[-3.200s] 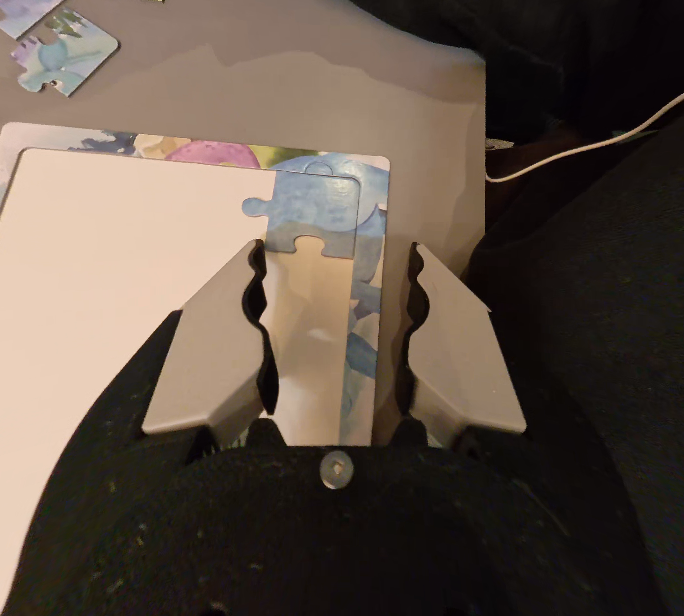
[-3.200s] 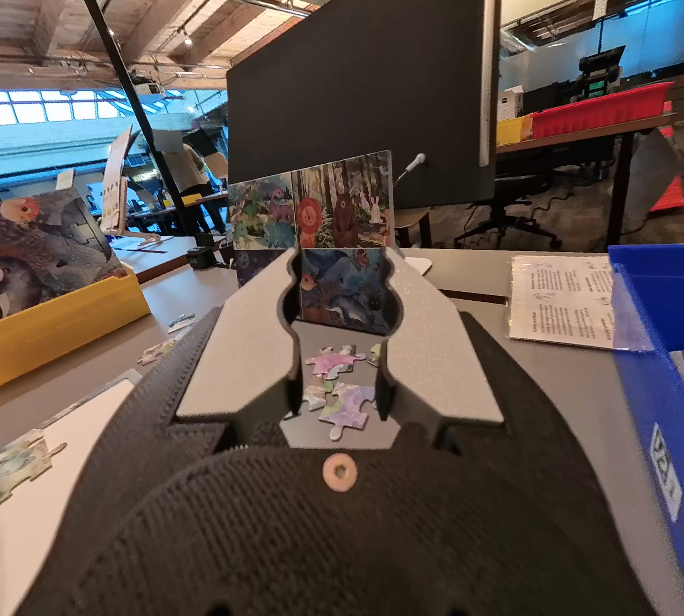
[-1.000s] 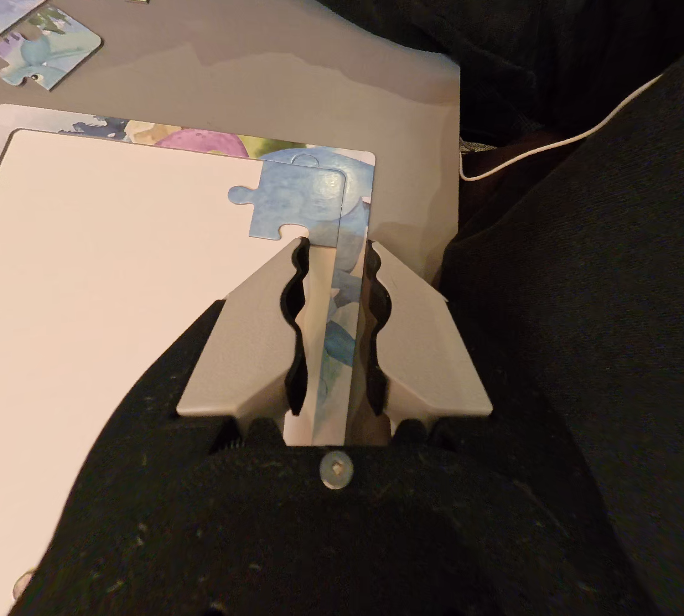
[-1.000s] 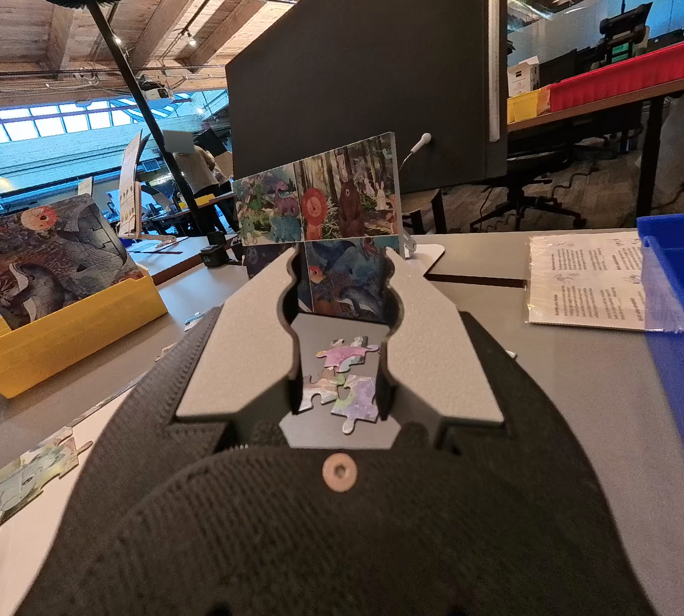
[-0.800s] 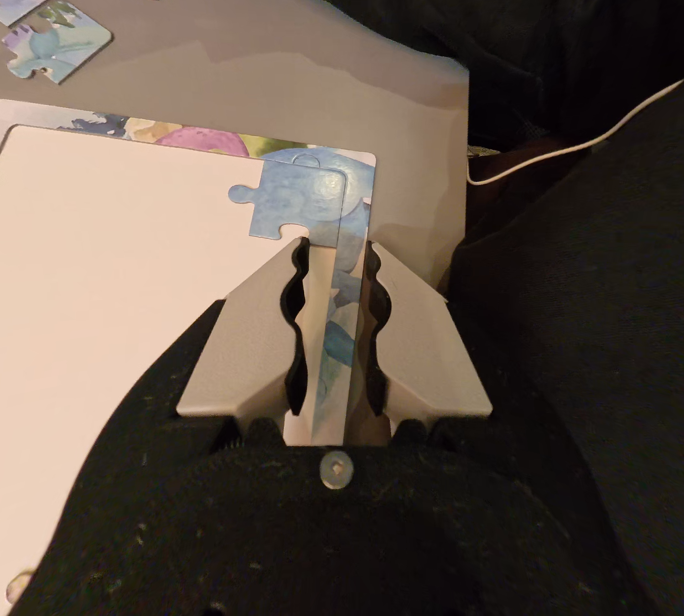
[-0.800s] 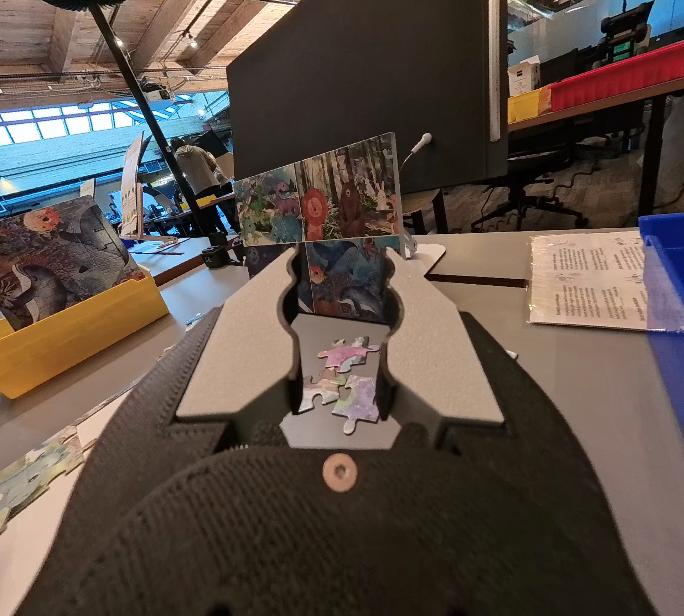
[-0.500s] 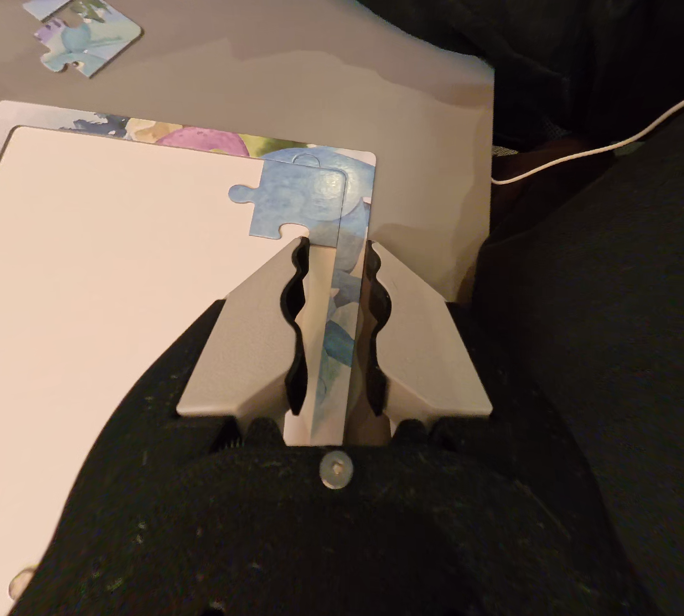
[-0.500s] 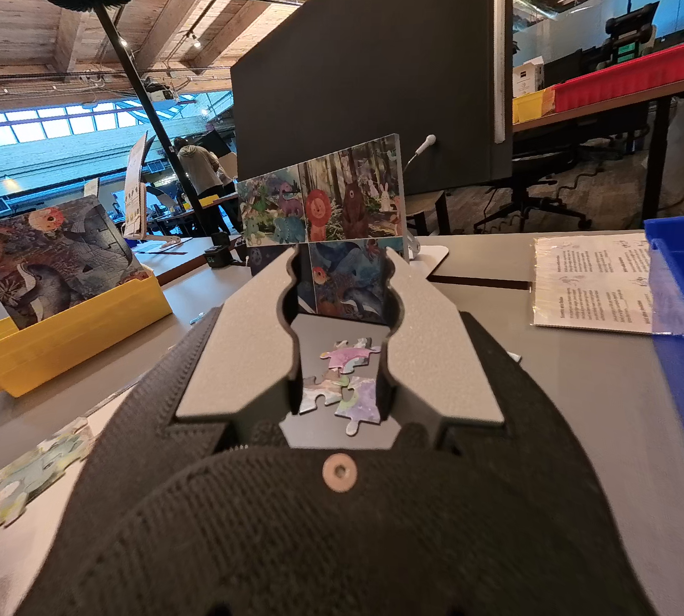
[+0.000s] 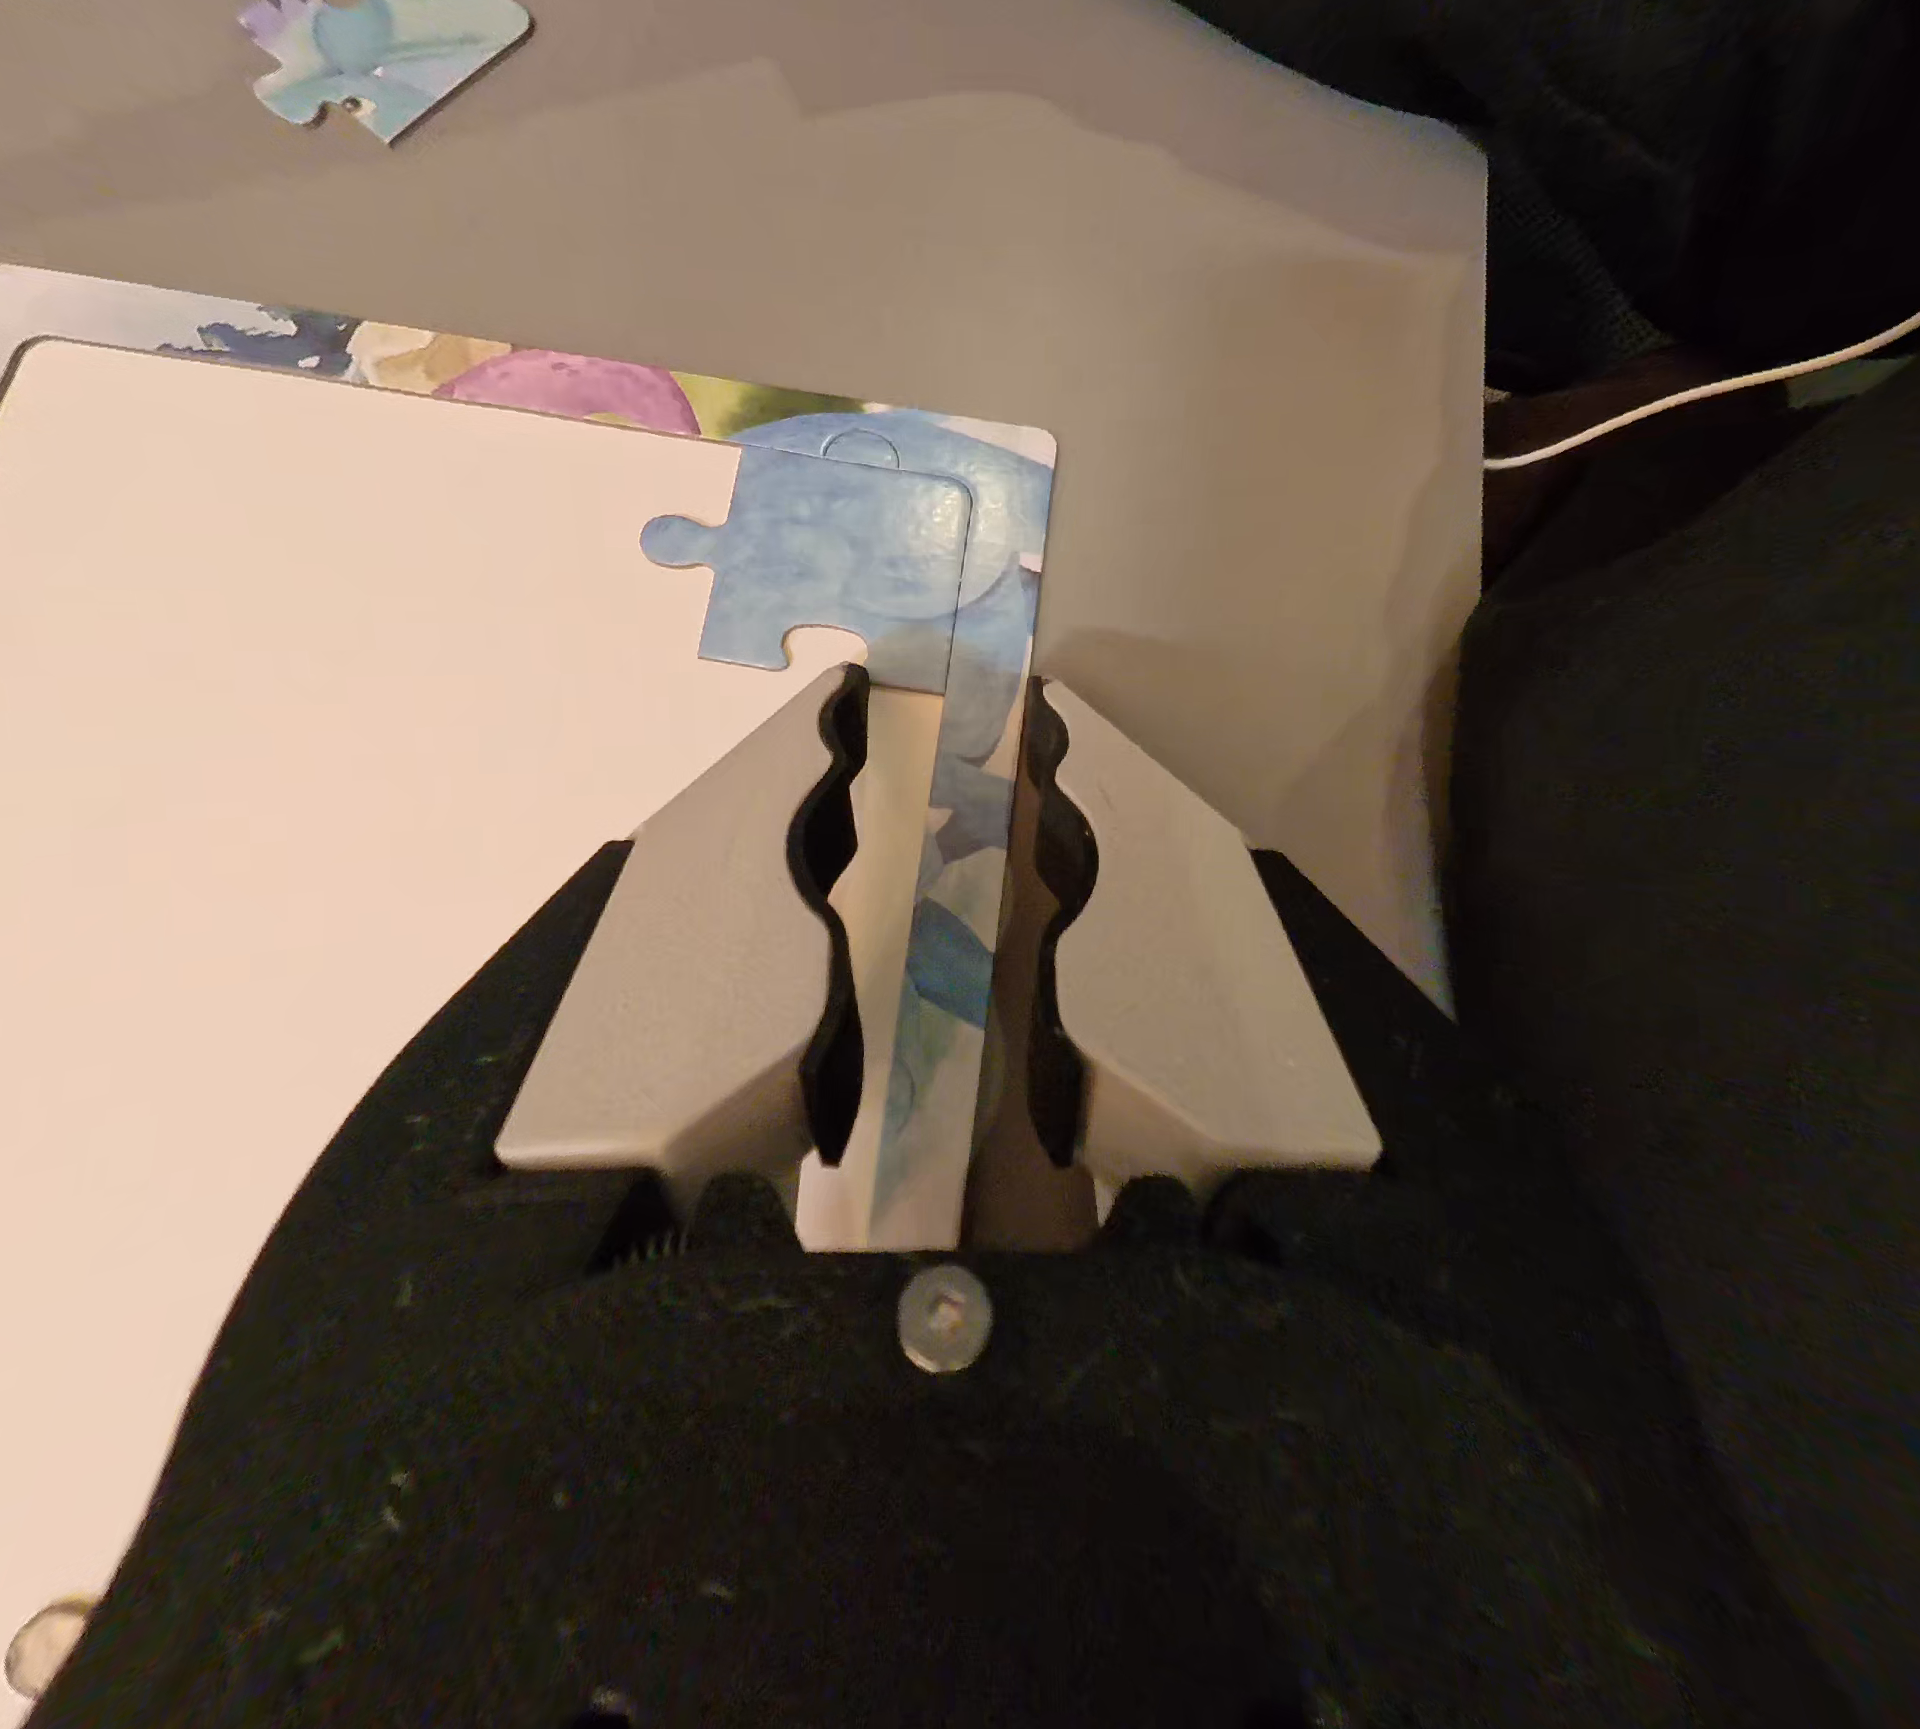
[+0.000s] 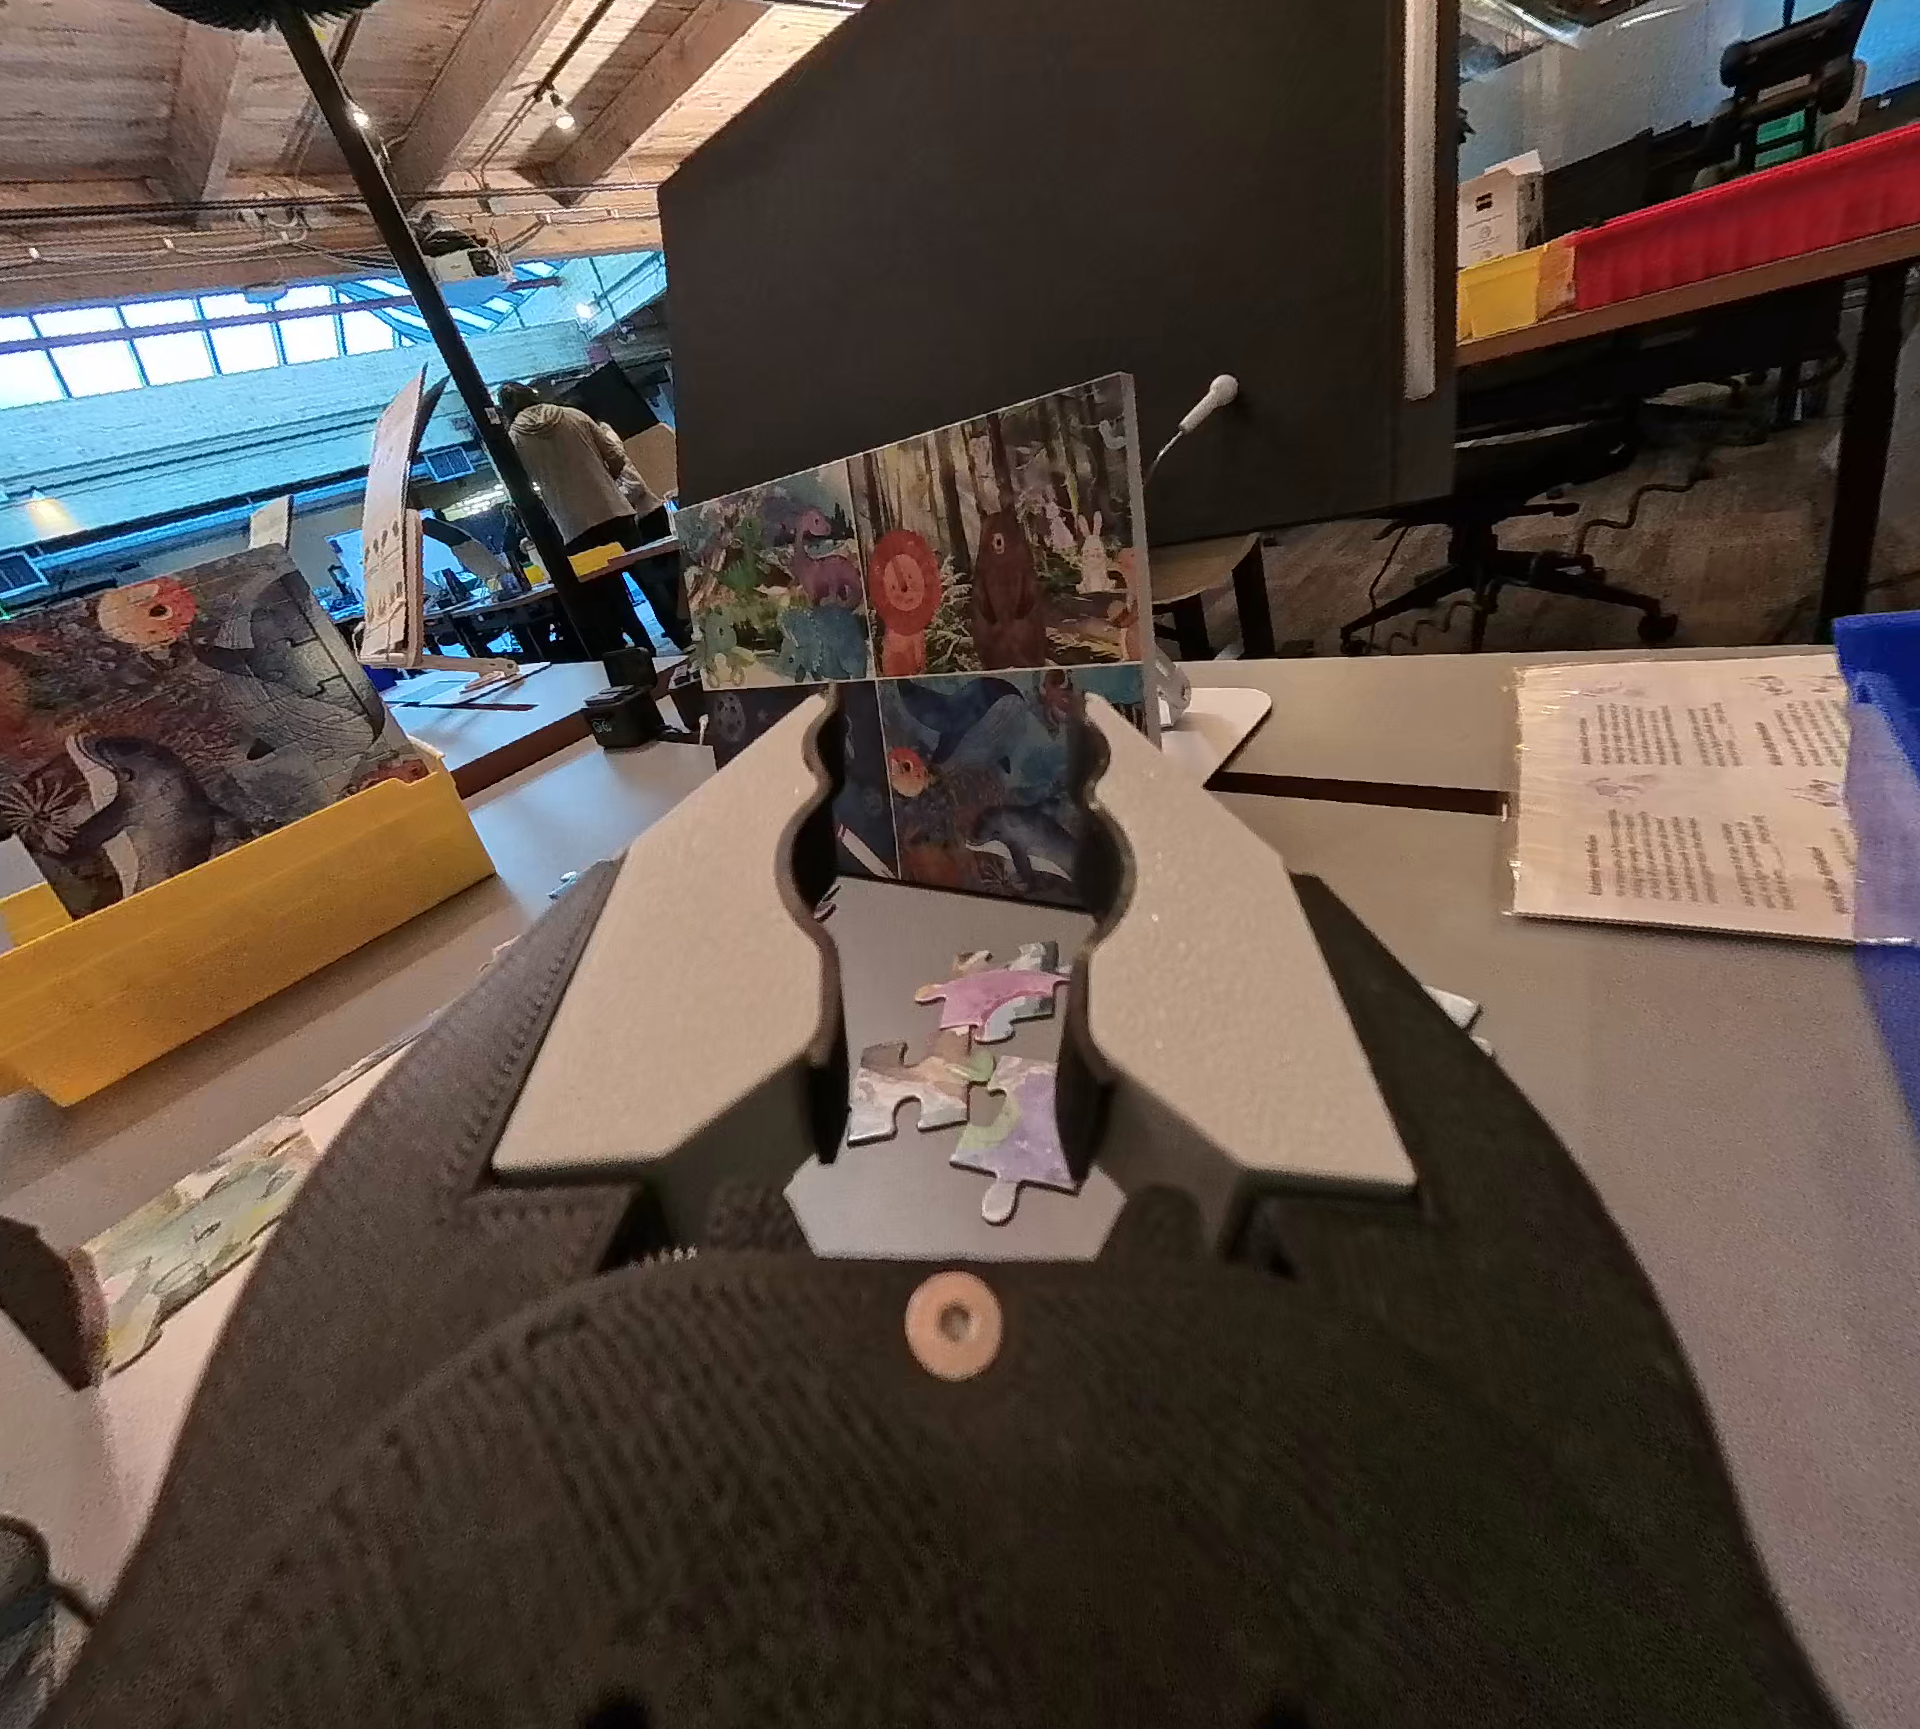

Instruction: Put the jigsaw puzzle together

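Note:
A puzzle tray (image 9: 312,744) with a white floor and a painted border lies on the grey table. One blue corner piece (image 9: 842,578) sits in its far right corner. My left gripper (image 9: 945,682) is shut on the tray's right border strip, just below that piece. Loose pieces (image 9: 384,43) lie on the table beyond the tray. My right gripper (image 10: 961,713) is open and empty, hovering above three loose pastel pieces (image 10: 992,988) seen between its fingers. A corner of the tray with a pale piece (image 10: 197,1232) shows at its lower left.
A picture board (image 10: 925,578) stands just beyond the right gripper. A yellow bin (image 10: 239,931) is at the left, a blue bin (image 10: 1881,848) and a printed sheet (image 10: 1673,796) at the right. The table edge (image 9: 1455,536) and a white cable (image 9: 1662,401) lie right of the tray. Some 35 centimeters of space lies between my two pairs of fingers.
My left gripper closed from open onto the tray's right border. Since then the tray has slid with it away from the table's right edge. The right gripper only drifted slightly.

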`<state>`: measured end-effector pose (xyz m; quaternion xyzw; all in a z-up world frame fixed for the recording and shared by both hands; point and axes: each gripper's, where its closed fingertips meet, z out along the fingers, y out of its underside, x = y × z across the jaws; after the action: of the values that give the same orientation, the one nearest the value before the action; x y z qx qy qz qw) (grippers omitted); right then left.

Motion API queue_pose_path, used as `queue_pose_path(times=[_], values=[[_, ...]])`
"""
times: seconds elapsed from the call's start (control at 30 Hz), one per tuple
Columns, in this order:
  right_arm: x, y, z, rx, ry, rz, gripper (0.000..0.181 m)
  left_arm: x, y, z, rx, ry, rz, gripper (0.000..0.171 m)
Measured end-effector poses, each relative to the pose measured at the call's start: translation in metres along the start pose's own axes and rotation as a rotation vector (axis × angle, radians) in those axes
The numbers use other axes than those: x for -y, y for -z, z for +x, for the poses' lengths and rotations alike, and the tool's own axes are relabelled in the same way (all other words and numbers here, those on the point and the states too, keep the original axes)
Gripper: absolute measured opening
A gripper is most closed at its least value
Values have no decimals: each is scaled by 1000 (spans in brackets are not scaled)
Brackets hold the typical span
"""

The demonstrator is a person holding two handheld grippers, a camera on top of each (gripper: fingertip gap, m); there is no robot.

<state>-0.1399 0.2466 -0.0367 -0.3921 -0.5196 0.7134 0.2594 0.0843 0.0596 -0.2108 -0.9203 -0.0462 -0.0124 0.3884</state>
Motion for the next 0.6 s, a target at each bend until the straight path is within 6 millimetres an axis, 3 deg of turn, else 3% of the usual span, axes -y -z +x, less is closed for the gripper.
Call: queue_pose_path(times=[0.3, 0.43, 0.5, 0.6], values=[[0, 0, 1, -3, 5, -6, 41, -2, 4, 2, -32, 12, -8, 34], [-1, 1, 2, -2, 3, -16, 43, 17, 25, 5, -86, 39, 82, 41], [-5, 0, 2, 2, 7, -41, 44, 28, 39, 0, -109, 58, 146, 44], [-13, -2, 5, -14, 41, -89, 44, 38, 56, -28, -43, 56, 196, 45]])
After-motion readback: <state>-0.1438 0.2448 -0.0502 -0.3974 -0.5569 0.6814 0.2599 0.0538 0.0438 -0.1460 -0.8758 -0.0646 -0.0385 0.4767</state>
